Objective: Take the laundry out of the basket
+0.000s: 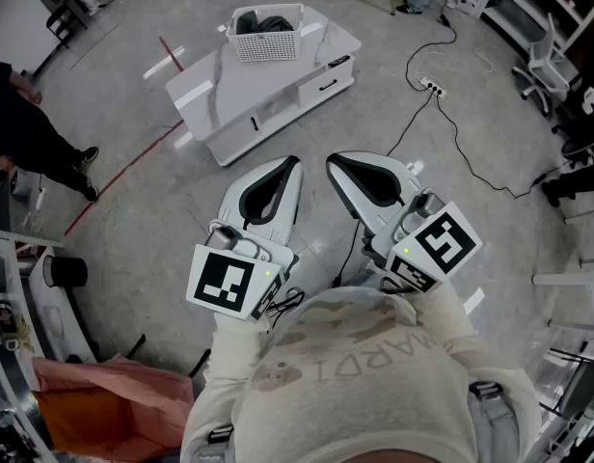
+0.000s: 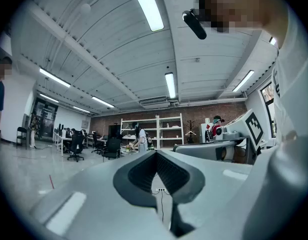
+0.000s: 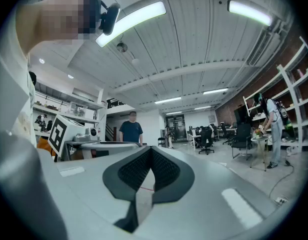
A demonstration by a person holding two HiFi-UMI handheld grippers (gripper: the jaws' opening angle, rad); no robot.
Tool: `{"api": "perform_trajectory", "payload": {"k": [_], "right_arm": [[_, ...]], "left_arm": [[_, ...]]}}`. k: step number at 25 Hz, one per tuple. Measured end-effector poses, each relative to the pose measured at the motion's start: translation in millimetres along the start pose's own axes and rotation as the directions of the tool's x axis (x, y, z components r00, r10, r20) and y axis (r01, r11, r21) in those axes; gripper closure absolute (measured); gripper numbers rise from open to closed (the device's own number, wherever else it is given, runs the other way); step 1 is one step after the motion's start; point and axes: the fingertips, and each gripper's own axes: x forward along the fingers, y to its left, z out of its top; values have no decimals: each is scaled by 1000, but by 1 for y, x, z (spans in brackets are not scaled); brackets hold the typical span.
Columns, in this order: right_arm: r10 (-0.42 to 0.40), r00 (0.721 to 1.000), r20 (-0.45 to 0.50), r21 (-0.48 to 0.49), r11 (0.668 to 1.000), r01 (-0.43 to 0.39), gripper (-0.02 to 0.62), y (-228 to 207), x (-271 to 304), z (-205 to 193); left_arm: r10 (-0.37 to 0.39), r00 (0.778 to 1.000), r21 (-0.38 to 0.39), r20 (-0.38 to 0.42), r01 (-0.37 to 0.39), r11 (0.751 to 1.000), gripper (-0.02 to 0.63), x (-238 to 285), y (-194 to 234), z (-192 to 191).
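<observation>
A white slatted laundry basket (image 1: 268,33) with dark laundry (image 1: 266,22) inside stands on a low white table (image 1: 278,90) at the far middle of the head view. My left gripper (image 1: 293,162) and right gripper (image 1: 332,160) are held side by side close to my chest, well short of the table, pointing toward it. Each is shut, with nothing between its pads. The left gripper view shows the left gripper (image 2: 156,153) aimed up across the room, and the right gripper (image 3: 151,149) does the same. Neither gripper view shows the basket.
A power strip (image 1: 434,89) with a black cable lies on the floor right of the table. A person in dark clothes (image 1: 27,133) stands at far left near a red floor line (image 1: 133,162). An orange bag (image 1: 114,394) sits lower left; office chairs (image 1: 543,66) stand at right.
</observation>
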Motion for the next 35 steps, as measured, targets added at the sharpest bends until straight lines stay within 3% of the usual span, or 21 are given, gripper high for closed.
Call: {"api": "perform_trajectory", "payload": {"k": [16, 35], "right_arm": [[-5, 1000, 6, 18, 1000, 5, 568, -28, -7, -2], [96, 995, 10, 59, 994, -96, 568, -160, -96, 6]], "left_arm": [[10, 1000, -6, -4, -10, 1000, 606, 25, -3, -3], [90, 996, -4, -4, -90, 996, 606, 152, -80, -3]]}}
